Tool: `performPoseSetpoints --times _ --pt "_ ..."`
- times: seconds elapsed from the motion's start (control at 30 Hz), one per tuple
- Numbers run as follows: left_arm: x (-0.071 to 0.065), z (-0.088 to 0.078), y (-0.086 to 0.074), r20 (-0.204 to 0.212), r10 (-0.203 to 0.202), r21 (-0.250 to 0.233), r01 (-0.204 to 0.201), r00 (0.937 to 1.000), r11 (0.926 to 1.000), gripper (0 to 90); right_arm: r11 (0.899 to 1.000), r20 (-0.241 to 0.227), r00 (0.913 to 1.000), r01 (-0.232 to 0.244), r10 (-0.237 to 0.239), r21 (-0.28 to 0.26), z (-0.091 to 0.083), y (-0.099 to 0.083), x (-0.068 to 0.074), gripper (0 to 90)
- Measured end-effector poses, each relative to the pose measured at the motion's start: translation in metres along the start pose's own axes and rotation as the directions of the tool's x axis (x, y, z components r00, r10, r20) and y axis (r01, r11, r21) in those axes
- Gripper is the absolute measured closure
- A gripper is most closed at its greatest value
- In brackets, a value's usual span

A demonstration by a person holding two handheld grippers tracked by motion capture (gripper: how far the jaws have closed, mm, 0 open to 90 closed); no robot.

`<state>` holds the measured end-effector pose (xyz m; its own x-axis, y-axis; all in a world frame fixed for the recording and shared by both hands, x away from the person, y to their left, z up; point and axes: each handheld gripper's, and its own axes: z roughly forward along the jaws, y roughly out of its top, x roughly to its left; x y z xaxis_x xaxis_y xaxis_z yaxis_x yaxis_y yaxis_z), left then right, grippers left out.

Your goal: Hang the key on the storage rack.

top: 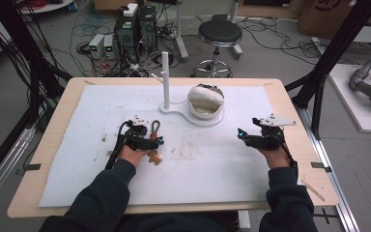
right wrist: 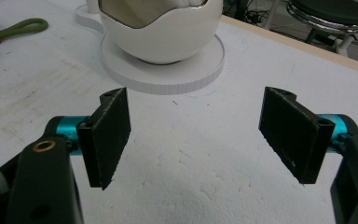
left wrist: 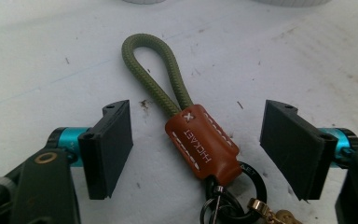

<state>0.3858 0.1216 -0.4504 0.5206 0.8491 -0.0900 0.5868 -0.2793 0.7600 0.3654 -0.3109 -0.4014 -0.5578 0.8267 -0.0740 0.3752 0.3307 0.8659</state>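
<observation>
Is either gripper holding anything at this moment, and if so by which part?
Nothing is held. The left gripper straddles the keychain at its brown leather tab, fingers apart from it. The right gripper is open over the mat.

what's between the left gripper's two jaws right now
In the left gripper view, the keychain's brown leather tab lies on the white mat between the open jaws of the left gripper, touching neither, its green cord loop pointing away.
</observation>
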Motion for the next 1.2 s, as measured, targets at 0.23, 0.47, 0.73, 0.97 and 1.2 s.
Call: performPoseSetpoints --times 0.23,0.47,0.73,0.97,1.2 --pt "-0.006 -0.004 0.001 -0.025 0.110 0.030 -0.110 0.9936 0.9935 56.7 1.000 0.006 0.9999 0.012 -0.012 0.007 0.001 0.000 0.000 25.3" --pt "0.004 -0.005 0.000 0.039 0.036 0.011 -0.036 0.9986 0.9993 61.0 1.000 0.006 1.0000 0.007 -0.007 0.006 0.000 0.000 0.000 25.7" --pt "-0.005 -0.003 -0.001 0.140 0.105 -0.002 -0.106 0.9845 0.9944 62.1 1.000 0.005 1.0000 0.006 -0.006 0.004 0.000 0.000 -0.001 25.9" --pt "-0.005 -0.004 0.000 0.121 0.041 -0.031 -0.037 0.9918 0.9988 52.5 1.000 0.003 0.9999 0.010 -0.010 0.009 0.001 0.000 -0.001 26.0" --pt "-0.011 -0.001 -0.001 0.063 0.071 -0.005 -0.071 0.9955 0.9975 58.1 1.000 0.005 0.9999 0.012 -0.012 0.017 0.001 -0.001 -0.001 26.2"
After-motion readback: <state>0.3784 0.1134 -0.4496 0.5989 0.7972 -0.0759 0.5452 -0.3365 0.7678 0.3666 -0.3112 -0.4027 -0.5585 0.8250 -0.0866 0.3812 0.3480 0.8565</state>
